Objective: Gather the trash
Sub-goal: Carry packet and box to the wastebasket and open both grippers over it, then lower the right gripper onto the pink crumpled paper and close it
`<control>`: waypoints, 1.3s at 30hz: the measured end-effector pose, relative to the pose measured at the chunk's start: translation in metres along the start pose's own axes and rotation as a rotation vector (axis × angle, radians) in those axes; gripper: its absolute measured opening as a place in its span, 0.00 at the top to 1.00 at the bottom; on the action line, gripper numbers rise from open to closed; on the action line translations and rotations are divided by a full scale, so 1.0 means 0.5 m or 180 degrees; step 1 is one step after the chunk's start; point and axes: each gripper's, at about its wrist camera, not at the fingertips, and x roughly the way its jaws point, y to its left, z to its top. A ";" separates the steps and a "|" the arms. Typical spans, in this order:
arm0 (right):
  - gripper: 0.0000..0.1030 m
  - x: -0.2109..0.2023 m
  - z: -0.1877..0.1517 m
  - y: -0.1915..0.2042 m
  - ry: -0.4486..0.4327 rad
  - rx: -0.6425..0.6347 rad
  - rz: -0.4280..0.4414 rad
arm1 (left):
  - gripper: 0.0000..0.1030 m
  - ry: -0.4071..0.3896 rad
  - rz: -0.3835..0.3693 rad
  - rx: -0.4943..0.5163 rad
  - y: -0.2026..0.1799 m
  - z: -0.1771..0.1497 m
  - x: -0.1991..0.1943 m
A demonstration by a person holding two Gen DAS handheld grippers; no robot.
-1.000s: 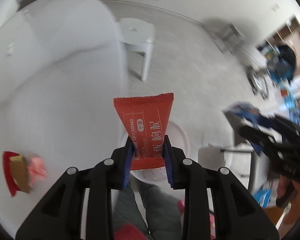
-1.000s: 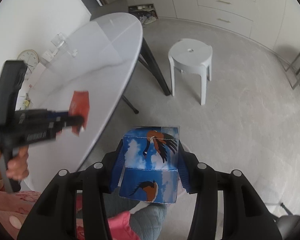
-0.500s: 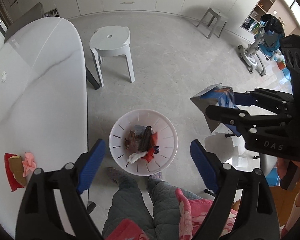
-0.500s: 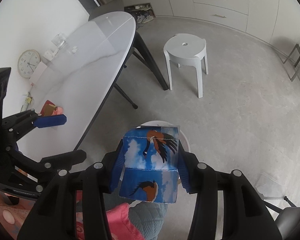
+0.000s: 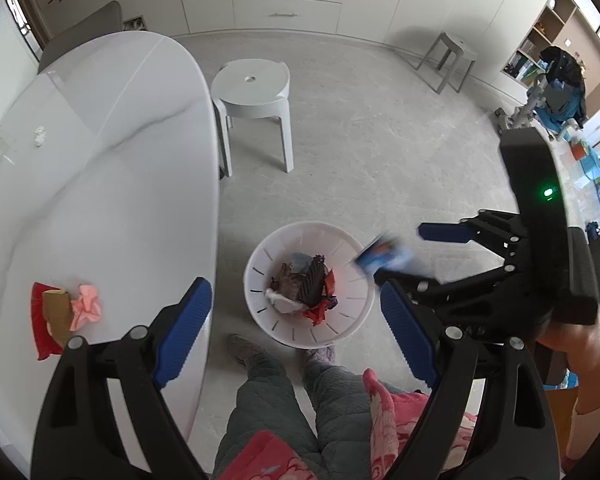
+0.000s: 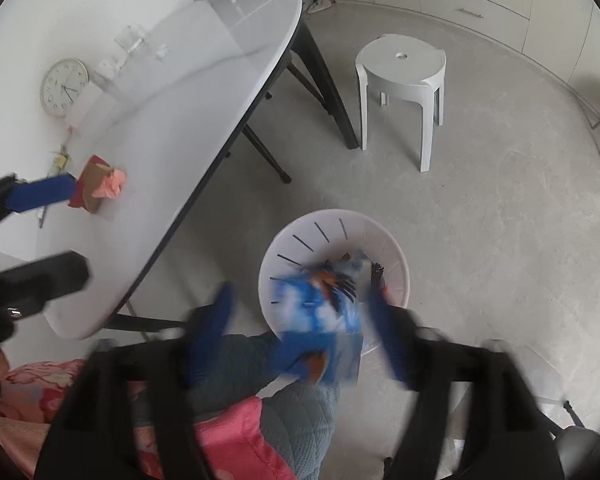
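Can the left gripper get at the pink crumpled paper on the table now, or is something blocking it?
Probably yes. The left gripper is open and empty, and the pink crumpled paper lies uncovered near the table edge. Only a brown card and red wrapper touch its far side.

Glossy white marble-look tabletop [image 5: 100,184]; white slotted plastic bin [image 5: 260,280]; crumpled pink paper [image 5: 86,306]; matt grey floor [image 5: 360,152].

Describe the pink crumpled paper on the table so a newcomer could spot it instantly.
Start at the big white oval table and follow it to the end nearest the person's knees. A small heap of trash lies there: a flat red wrapper with a brown cardboard piece on top. The pink crumpled paper sits against that heap on the side toward the white bin, the only balled, pale pink item there.
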 end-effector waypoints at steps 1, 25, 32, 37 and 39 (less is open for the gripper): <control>0.14 0.003 0.003 0.005 0.0011 0.0000 -0.0041 | 0.20 -0.0014 0.0015 -0.0011 0.004 -0.001 -0.004; 0.07 0.038 0.291 0.363 -0.0250 -0.1068 0.0226 | 0.20 -0.0405 0.0702 -0.1074 0.373 -0.067 -0.130; 0.07 0.109 0.416 0.478 -0.0290 -0.1300 0.0351 | 0.20 -0.0398 0.0850 -0.1285 0.504 -0.105 -0.136; 0.07 0.163 0.402 0.546 -0.0115 -0.1840 0.0527 | 0.20 -0.0362 0.0805 -0.1366 0.566 -0.155 -0.125; 0.08 0.187 0.373 0.566 -0.0011 -0.2103 0.0573 | 0.20 -0.0309 0.0790 -0.1413 0.584 -0.179 -0.115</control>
